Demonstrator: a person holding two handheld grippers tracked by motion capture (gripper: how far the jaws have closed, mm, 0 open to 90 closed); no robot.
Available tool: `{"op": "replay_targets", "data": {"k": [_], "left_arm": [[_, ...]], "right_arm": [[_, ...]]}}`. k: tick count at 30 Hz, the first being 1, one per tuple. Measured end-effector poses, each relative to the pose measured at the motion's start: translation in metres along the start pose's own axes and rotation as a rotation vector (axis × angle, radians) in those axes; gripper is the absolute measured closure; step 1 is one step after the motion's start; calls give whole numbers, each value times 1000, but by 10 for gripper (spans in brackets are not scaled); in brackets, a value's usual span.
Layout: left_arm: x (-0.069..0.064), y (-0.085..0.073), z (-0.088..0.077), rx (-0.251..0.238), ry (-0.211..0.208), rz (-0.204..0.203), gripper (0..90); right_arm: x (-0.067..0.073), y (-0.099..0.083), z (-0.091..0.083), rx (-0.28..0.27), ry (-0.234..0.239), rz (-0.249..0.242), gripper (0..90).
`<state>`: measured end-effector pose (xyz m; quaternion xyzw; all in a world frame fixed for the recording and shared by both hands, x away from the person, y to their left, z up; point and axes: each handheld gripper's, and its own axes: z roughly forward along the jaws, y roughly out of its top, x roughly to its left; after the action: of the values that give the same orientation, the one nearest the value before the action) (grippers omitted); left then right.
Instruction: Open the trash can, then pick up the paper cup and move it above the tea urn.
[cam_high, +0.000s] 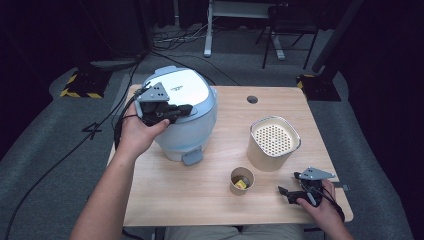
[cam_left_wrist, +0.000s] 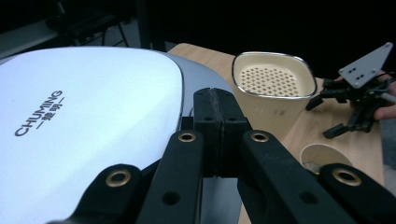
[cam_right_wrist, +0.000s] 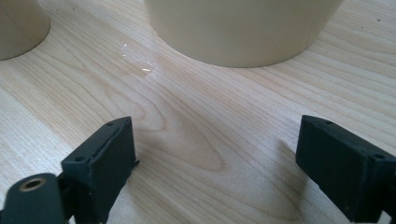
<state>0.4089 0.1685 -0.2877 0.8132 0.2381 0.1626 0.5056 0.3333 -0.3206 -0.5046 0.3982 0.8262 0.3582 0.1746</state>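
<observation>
From above, the right claw (cam_high: 292, 192) rests low on the worktop (cam_high: 200, 200) at its near right corner, jaws spread with nothing between them. Its own view looks along bare wood toward the base of the cream strainer pot (cam_right_wrist: 243, 28), with the paper cup's (cam_right_wrist: 18, 25) side at the far left; a few wet specks shine on the wood between. The high view adds what that one cannot: the cup (cam_high: 242, 181) holds something yellow and stands just left of the strainer pot (cam_high: 274, 142), whose perforated insert faces up.

Left of the strainer pot sits the rice cooker (cam_high: 187, 115), lid down, close to the worktop's far left edge. The left claw (cam_high: 184, 109) lies over its lid, jaws pressed together on nothing. The left gripper view reads "CHUMING" on the lid (cam_left_wrist: 88, 116). Open wood lies in front of the cooker.
</observation>
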Motion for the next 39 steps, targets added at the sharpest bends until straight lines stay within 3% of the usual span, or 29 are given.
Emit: {"op": "replay_targets", "data": {"k": [2, 7, 10, 17, 18, 20, 23, 25, 30, 32, 39], "left_arm": [[-3, 1, 0, 9, 24, 18, 895], [-6, 0, 2, 17, 25, 30, 900], [-10, 1, 3, 36, 53, 52, 900], [-7, -3, 3, -9, -13, 0, 895], [-9, -3, 3, -16, -24, -11, 851], [-13, -4, 4, -37, -6, -3, 719], [-18, -5, 1, -54, -11, -6, 608], [-24, -7, -2, -65, -43, -16, 572], [-43, -13, -8, -70, -91, 24, 465], [-51, -19, -9, -60, -111, 58, 428], [-70, -42, -13, -78, -150, 49, 375]], "right_arm": [[0, 0, 0, 0, 0, 0, 121], [0, 0, 0, 0, 0, 0, 121], [0, 0, 0, 0, 0, 0, 121], [0, 0, 0, 0, 0, 0, 121], [0, 0, 0, 0, 0, 0, 121], [0, 0, 0, 0, 0, 0, 121], [0, 0, 0, 0, 0, -1, 121], [0, 0, 0, 0, 0, -1, 121], [0, 0, 0, -1, 1, 0, 121], [0, 0, 0, -1, 1, 0, 121], [0, 0, 0, 0, 1, 0, 121]]}}
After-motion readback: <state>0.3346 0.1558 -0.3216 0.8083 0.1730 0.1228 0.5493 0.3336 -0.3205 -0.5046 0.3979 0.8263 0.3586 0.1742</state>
